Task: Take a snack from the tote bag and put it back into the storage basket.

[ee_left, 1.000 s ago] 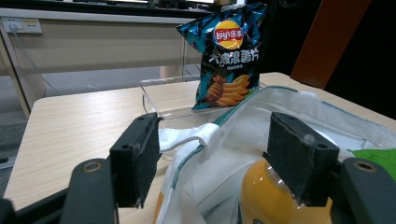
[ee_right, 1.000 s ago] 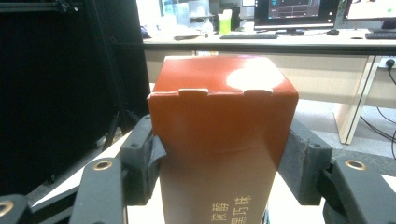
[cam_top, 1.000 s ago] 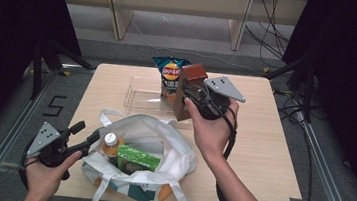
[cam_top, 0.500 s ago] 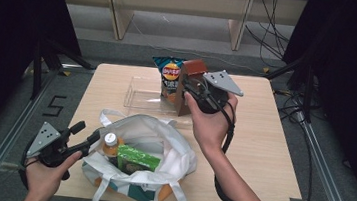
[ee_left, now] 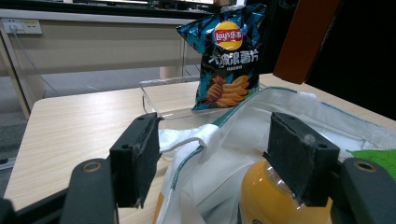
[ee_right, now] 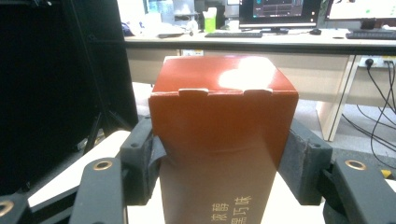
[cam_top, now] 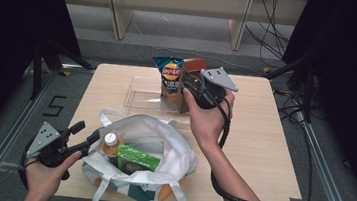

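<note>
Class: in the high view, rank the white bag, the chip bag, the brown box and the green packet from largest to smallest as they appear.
1. White bag
2. Chip bag
3. Green packet, close to the chip bag, so this order is unsure
4. Brown box, mostly hidden behind the right gripper, so unsure

A blue chip bag (cam_top: pixel 170 77) stands in a clear tray (cam_top: pixel 139 94) near the top middle of the high view. A small orange bottle (cam_top: pixel 110 146) with a white cap sits in the lower left part, and a green packet (cam_top: pixel 137 158) lies just beside it on the right. The wooden table (cam_top: pixel 263 139) fills the middle. Black cables (cam_top: pixel 269 34) lie on the floor at the upper right. A desk with screens (ee_right: pixel 280 11) shows along the top of the right gripper view.
</note>
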{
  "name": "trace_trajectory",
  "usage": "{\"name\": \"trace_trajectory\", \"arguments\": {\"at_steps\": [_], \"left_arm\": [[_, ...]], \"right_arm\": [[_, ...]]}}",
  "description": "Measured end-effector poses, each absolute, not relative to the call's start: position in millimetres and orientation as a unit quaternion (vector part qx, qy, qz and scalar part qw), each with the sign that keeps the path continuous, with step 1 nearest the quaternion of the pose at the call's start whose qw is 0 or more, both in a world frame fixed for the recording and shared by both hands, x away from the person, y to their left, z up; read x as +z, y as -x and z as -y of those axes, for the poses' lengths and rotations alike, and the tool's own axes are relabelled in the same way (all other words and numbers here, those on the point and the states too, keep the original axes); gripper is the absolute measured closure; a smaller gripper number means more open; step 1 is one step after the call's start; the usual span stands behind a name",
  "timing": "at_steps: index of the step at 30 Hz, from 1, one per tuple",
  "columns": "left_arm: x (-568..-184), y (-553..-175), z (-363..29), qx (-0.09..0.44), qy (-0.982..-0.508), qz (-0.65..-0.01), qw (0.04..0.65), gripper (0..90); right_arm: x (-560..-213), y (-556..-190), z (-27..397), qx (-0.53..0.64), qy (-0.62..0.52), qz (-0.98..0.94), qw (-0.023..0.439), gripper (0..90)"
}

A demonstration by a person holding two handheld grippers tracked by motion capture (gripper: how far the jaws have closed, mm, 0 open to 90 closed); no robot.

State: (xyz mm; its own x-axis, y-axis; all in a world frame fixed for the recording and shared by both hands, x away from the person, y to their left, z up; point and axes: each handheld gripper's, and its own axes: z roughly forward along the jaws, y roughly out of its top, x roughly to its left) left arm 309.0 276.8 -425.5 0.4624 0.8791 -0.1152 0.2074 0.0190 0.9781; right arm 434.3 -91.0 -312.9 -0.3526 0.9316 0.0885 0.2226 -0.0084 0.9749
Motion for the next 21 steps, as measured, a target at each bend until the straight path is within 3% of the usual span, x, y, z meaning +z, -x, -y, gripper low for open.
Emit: {"name": "trace_trajectory", "arguments": {"at_steps": [21], "left_arm": [[-425.9,-309.1,-276.8,0.293,-0.636,-0.427,0.571,33.7]], "right_arm": [[-324.2,-453.7,88.3,0.522,-0.473,-0.620,0.345,39.2]]}}
